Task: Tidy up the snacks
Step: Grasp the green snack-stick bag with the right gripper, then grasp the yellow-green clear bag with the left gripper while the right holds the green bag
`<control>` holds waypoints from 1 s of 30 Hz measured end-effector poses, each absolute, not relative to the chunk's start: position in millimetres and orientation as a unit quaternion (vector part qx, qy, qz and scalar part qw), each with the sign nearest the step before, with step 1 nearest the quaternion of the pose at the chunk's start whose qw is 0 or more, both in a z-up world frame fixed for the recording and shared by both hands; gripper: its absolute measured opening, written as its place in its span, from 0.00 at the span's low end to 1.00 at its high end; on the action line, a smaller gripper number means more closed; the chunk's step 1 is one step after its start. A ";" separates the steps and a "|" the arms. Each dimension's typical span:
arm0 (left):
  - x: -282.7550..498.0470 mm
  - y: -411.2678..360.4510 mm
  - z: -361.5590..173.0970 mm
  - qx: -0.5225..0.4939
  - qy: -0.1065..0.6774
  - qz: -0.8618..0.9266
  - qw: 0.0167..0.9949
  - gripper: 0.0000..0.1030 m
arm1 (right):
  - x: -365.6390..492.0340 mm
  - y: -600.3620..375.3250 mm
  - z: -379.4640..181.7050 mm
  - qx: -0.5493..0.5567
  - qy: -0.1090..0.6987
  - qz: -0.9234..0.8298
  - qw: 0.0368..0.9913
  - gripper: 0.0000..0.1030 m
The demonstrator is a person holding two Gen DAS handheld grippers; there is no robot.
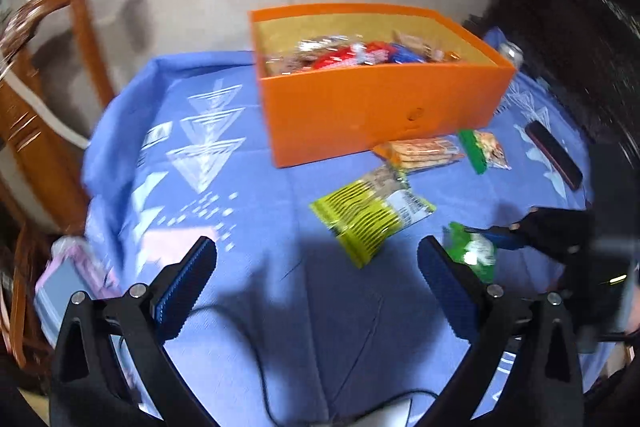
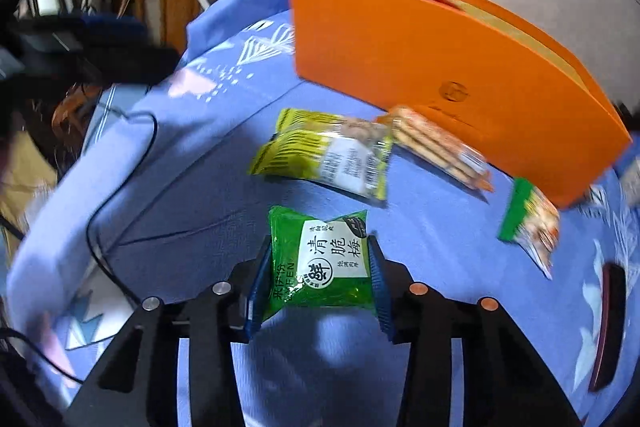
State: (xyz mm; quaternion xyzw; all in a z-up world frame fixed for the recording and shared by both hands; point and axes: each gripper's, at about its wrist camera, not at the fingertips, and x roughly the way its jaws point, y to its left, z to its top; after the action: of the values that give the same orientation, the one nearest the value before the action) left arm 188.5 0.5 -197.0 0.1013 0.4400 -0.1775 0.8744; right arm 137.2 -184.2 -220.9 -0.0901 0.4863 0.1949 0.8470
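An orange box with several wrapped snacks inside stands at the back of the blue tablecloth. In front of it lie a yellow-green striped packet, a packet of crackers and a small green-edged packet. My right gripper is shut on a green snack packet, its blue pads pressing both sides. My left gripper hangs open over bare cloth, just short of the striped packet, with nothing between its fingers.
A dark phone lies on the cloth right of the snacks. A can stands behind the box's right corner. A wooden chair is at the left, and a black cable runs across the near cloth.
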 end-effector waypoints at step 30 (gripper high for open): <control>247.4 -69.5 -302.9 0.236 0.385 -0.447 0.772 0.74 | 131.1 -242.6 -198.0 0.015 0.532 0.101 0.841 0.45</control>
State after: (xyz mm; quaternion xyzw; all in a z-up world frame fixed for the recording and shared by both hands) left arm 247.4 -69.5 -302.9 0.2363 0.3853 -0.4471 0.7719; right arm 131.1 -242.6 -198.0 0.0148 0.5318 0.1006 0.8407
